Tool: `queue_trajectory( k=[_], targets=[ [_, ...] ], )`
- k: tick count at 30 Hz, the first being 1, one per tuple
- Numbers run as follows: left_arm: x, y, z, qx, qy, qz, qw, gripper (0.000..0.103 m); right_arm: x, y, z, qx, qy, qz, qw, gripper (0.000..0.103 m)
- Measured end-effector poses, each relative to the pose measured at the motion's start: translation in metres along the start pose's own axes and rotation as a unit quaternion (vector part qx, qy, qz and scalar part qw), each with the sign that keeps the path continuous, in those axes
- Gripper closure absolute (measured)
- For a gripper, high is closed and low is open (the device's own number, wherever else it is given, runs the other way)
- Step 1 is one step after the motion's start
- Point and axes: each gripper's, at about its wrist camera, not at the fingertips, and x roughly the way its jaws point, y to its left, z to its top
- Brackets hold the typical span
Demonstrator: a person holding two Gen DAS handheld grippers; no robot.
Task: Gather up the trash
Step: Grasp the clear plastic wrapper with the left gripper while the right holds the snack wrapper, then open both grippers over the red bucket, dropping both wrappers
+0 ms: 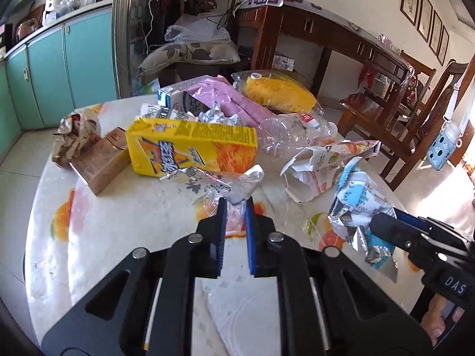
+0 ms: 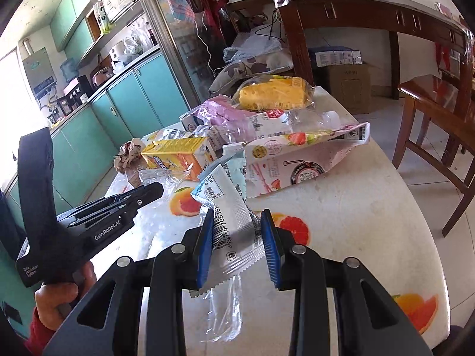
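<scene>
The left hand-held gripper (image 1: 236, 204) has its ribbed blue pads nearly together, pinching a crinkled clear plastic wrapper (image 1: 237, 184) just above the glossy, fruit-printed tabletop (image 1: 124, 216). The right hand-held gripper (image 2: 237, 222) stands apart around a creased silvery-blue foil packet (image 2: 228, 219) with a barcode and a serrated edge; whether the pads touch it I cannot tell. Behind lie a rectangular yellow carton (image 1: 190, 148), a crushed transparent bottle (image 1: 294, 130), a torn white pouch (image 1: 320, 163) and a brown paper wad (image 1: 75, 135).
</scene>
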Motion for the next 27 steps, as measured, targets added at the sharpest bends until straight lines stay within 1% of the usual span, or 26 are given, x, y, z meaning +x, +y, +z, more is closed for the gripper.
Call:
queue_trajectory(
  k=[4,7,10,15,17,25,27],
  targets=[
    [-0.023,0.009,0.000,-0.001,-0.020,0.000,0.9998,0.091,0.003,0.023,0.000,-0.018,0.002,0.006,1.000,0.073],
    [-0.041,0.016,0.001,-0.001,-0.043,0.008,0.9991,0.091,0.003,0.041,0.000,-0.038,-0.003,0.003,0.999,0.073],
    [-0.053,0.029,0.003,-0.011,-0.056,0.016,0.9983,0.091,0.006,0.057,0.002,-0.051,-0.006,0.004,0.999,0.073],
    [-0.068,0.060,0.002,-0.037,-0.073,0.047,0.9955,0.091,0.015,0.084,0.007,-0.075,-0.005,0.016,0.997,0.073],
    [-0.074,0.074,0.000,-0.047,-0.080,0.067,0.9934,0.091,0.019,0.097,0.008,-0.086,-0.004,0.021,0.996,0.073],
    [-0.087,0.131,-0.004,-0.098,-0.088,0.103,0.9859,0.091,0.040,0.143,0.012,-0.120,0.001,0.047,0.992,0.075],
    [-0.087,0.145,-0.006,-0.110,-0.086,0.105,0.9846,0.091,0.045,0.151,0.012,-0.125,0.000,0.051,0.991,0.075]
  ],
)
